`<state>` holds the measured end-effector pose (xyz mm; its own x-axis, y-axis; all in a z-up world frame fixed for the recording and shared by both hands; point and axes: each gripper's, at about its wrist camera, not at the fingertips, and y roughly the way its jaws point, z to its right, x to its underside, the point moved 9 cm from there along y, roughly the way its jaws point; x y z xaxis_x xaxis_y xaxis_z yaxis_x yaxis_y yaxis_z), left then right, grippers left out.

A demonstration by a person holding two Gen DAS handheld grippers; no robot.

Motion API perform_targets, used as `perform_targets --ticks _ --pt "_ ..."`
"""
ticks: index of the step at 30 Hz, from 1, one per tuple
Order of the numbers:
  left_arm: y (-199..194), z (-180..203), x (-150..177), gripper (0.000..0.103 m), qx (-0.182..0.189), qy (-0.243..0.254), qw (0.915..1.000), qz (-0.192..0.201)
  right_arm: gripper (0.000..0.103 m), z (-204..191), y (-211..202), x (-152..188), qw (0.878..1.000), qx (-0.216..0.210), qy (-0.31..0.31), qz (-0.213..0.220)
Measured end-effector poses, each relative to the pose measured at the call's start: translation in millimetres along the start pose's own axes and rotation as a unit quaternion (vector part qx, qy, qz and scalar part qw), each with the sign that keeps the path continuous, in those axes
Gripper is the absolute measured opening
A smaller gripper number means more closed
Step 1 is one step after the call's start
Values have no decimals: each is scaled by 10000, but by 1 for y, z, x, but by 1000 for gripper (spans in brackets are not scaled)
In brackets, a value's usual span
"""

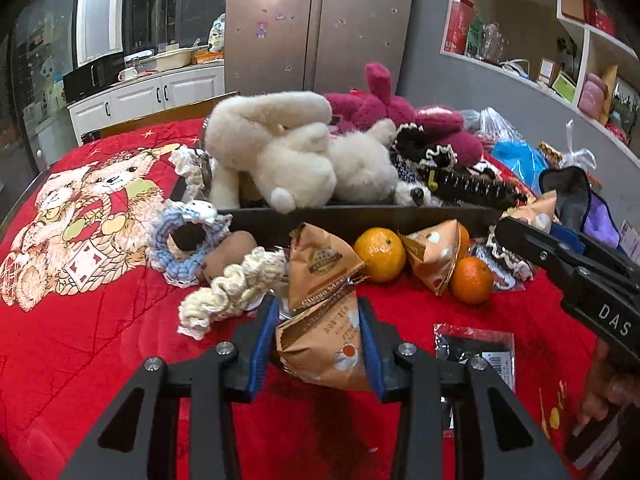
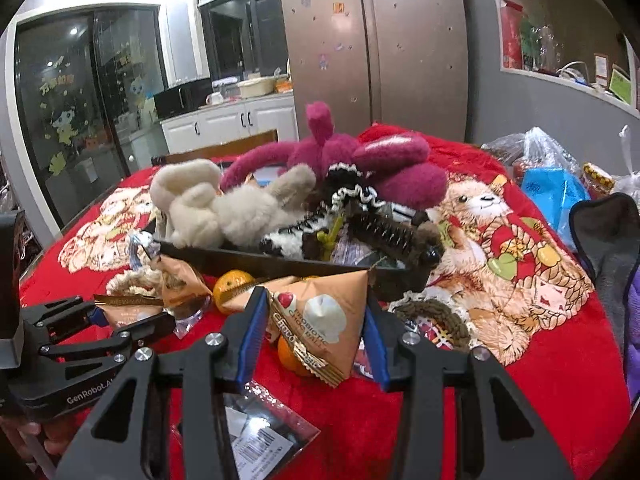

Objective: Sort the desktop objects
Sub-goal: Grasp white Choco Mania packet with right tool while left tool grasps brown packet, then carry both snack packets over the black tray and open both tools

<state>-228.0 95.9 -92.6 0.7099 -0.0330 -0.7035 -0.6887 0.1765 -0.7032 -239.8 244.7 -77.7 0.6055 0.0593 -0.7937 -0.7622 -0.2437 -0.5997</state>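
Left wrist view: left gripper clamps a tan pyramid snack pouch over the red blanket, in front of the black tray.
Right wrist view: right gripper pinches a choc-ball pouch near the tangerines.
Handling: light, crinkly, air-filled — grip mid-body, gently.

Both views are evenly lit by indoor ceiling light (glare is seen on the refrigerator); edges are bent and vignetted, and slight softness is noted throughout.

Tan snack packets, tilted, clamped.
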Motion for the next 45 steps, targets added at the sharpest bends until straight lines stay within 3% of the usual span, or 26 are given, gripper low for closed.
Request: perform_targets --ticks 5,12,16,30,45 --pt "-14 -1 -11 40 -91 71 9997 231 45 -8 -2 -2 10000 -63 22 7" --pt "-36 -3 -42 40 149 -150 9987 473 45 -20 -17 -21 9996 -95 149 223" --pt "-49 -6 -63 40 27 -93 9984 556 45 -24 -25 -33 9995 -153 206 196" --pt "-63 -9 -86 40 -152 6 9988 460 45 -62 -37 -64 9996 -157 -96 227" --pt "-52 -12 -123 40 -204 193 9985 475 46 -67 -20 -97 9995 -126 -217 187"
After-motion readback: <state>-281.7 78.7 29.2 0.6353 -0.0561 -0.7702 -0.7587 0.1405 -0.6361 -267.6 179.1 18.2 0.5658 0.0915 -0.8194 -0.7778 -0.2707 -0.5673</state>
